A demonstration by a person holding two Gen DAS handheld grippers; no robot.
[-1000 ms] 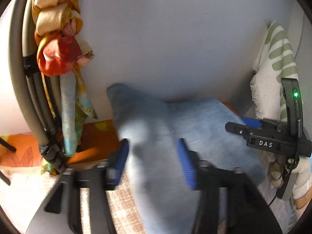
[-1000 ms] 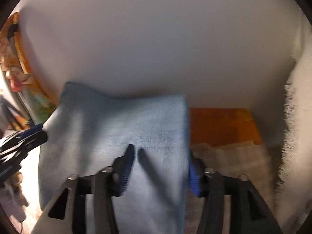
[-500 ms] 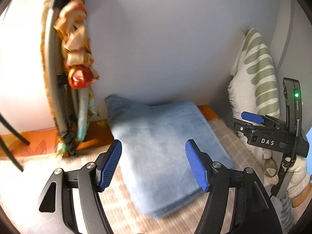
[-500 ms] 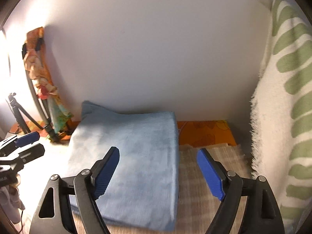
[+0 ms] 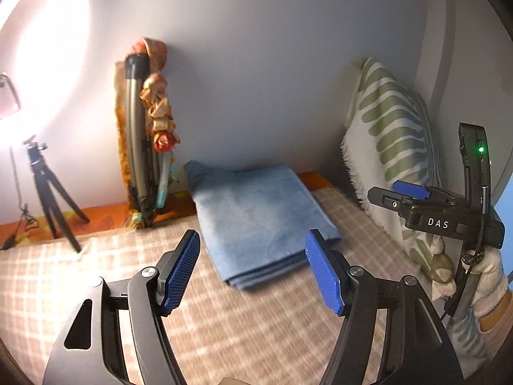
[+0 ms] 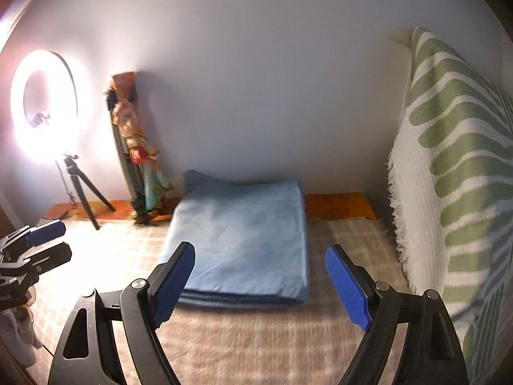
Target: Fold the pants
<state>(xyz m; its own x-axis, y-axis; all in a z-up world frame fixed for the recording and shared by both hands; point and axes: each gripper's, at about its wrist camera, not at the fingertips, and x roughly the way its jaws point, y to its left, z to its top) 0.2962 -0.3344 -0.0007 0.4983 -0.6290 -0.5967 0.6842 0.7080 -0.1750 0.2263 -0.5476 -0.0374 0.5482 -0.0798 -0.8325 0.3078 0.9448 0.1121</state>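
The light blue pants (image 5: 256, 218) lie folded into a flat rectangle on the checked beige blanket (image 5: 96, 263), close to the wall. From the right wrist they show as the same neat stack (image 6: 243, 234), layered edges toward me. My left gripper (image 5: 252, 237) hovers above and in front of the pants, open, with nothing between its blue pads. My right gripper (image 6: 260, 248) is also open and empty, raised off the near edge of the stack. Each gripper shows in the other's view: the right gripper (image 5: 413, 192) at the right, the left gripper (image 6: 38, 240) at the left.
A lit ring light (image 6: 45, 106) on a small tripod (image 5: 48, 192) stands at the left. A folded metal stand wrapped in a colourful scarf (image 5: 144, 160) leans on the wall. A green-and-white fringed throw (image 6: 455, 176) rises at the right. An orange sheet (image 6: 336, 205) edges the wall.
Both grippers let go of the folded pants, opened, and pulled up and back from them. The pants stay flat on the blanket.
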